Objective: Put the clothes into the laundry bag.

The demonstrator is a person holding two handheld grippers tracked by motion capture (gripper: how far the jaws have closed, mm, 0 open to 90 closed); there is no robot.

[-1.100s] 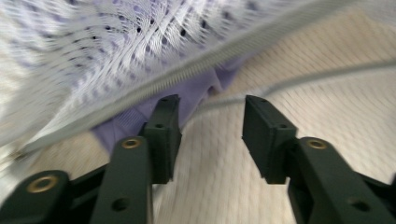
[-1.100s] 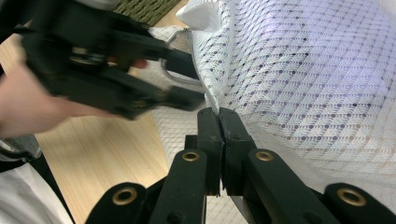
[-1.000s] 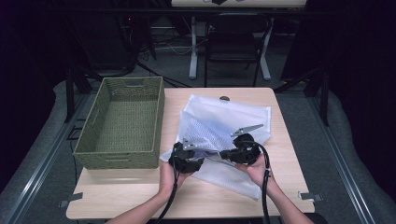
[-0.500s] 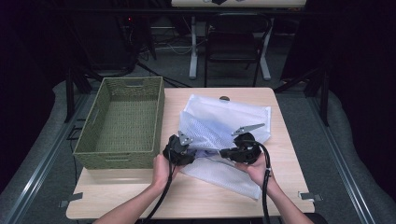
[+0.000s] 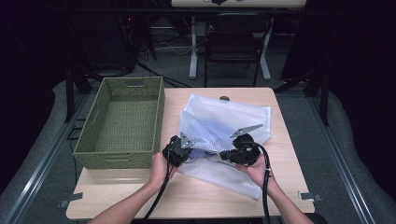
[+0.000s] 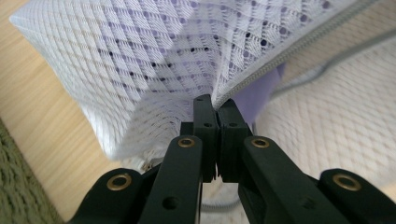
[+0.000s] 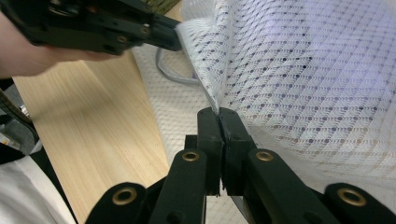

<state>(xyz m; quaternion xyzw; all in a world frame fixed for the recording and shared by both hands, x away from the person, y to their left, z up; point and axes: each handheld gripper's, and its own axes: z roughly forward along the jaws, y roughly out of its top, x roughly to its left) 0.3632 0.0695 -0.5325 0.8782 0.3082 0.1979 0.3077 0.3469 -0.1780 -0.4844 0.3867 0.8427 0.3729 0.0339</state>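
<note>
A white mesh laundry bag (image 5: 219, 116) lies crumpled on the wooden table (image 5: 140, 191). My left gripper (image 5: 190, 151) holds its near left part, and its jaws have just been closing on the zippered edge (image 6: 261, 70). In the left gripper view the left gripper (image 6: 211, 100) is shut on that edge, with mesh (image 6: 154, 56) bunched above. My right gripper (image 5: 222, 155) points left toward the other one. The right gripper (image 7: 218, 112) is shut on a fold of the mesh bag (image 7: 303, 70), with the left gripper (image 7: 176, 38) pinching the same edge farther off.
A green woven basket (image 5: 116, 154) stands at the table's left side, close to my left hand, and its wall (image 6: 14, 186) shows beside the bag. A grey cord (image 7: 173, 74) lies on the bag's lower layer. Bare tabletop (image 7: 107, 121) runs along the near edge.
My left gripper has shifted a little to the left, toward the basket, and its hold on the bag's edge has tightened. The right hand has stayed put.
</note>
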